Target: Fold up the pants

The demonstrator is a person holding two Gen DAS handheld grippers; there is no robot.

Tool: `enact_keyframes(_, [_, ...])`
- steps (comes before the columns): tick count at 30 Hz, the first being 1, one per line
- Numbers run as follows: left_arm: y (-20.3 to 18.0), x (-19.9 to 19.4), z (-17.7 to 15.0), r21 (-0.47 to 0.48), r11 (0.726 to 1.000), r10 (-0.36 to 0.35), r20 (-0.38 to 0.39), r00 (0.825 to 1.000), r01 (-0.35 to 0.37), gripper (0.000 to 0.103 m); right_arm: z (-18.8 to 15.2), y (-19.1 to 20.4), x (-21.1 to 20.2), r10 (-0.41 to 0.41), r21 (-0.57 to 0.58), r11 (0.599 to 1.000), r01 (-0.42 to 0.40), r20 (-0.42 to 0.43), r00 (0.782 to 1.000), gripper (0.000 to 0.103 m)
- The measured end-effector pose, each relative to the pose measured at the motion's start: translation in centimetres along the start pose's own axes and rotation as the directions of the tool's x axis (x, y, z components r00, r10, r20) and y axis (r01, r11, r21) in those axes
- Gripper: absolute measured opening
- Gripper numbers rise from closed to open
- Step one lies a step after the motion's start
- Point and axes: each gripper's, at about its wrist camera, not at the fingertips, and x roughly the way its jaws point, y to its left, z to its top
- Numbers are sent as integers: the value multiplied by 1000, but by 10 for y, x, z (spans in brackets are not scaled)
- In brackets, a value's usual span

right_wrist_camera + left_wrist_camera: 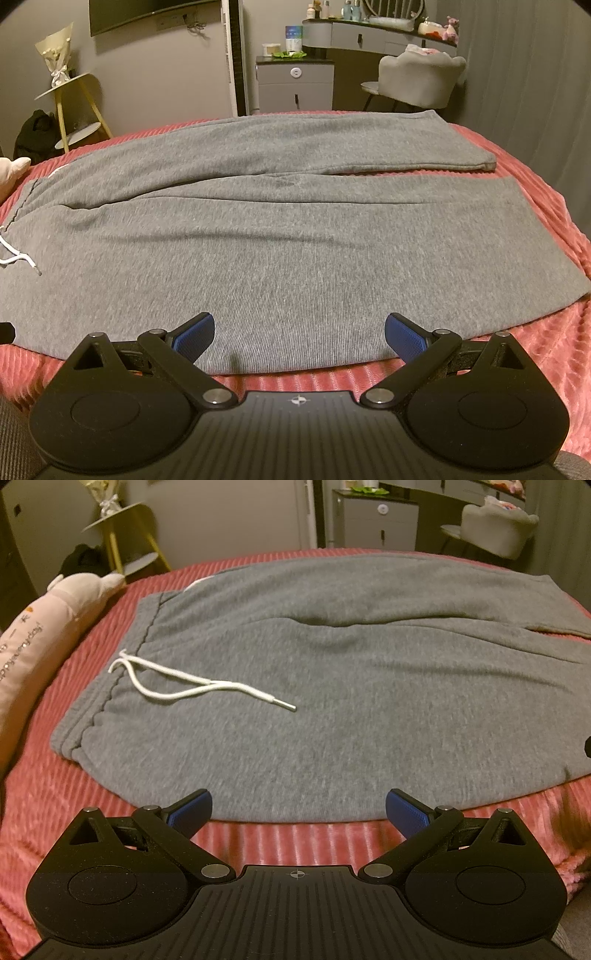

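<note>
Grey pants (295, 236) lie flat across the pink bedspread (44, 797), waistband left, legs right. My left gripper (298, 810) and right gripper (299, 332) hover wide at their near edge, empty. The far leg's hem is cut off in the left view.

Both grippers — black ribbed bodies, silver pivot screws, white crosshair marks — carry blue textured fingers (195, 809).

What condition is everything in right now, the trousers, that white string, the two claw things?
Grey pants: spread flat on the pink bedspread, unfolded, legs side by side.
White drawstring: untied, loose on the waist area.
Left gripper: open, empty, at the pants' near edge.
Right gripper: open, empty, over the near leg's edge.
Pink plush pillow: lying beside the waistband.
</note>
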Motion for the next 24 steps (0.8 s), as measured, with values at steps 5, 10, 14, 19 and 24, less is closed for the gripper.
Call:
enact_keyframes(5, [0, 0, 1, -2, 1000, -2, 0, 1000, 2, 103, 1, 0, 1, 3, 10, 1000, -3, -7, 1000, 99])
enact_keyframes(10, [1, 0, 1, -3, 1000, -3, -2, 1000, 3, 103, 1, 0, 2, 4, 12, 1000, -4, -9, 1000, 99])
enact_keyframes(14, [2, 1, 1, -7, 1000, -10, -5, 1000, 10, 103, 1, 0, 3, 7, 18, 1000, -7, -12, 1000, 99])
enact_keyframes(19, [4, 3, 2, -14, 1000, -19, -11, 1000, 19, 103, 0, -2, 4, 17, 34, 999, -16, -13, 1000, 99])
enact_keyframes(24, [3, 4, 3, -12, 1000, -20, -15, 1000, 20, 103, -1, -2, 3, 28, 38, 999, -28, -1, 1000, 99])
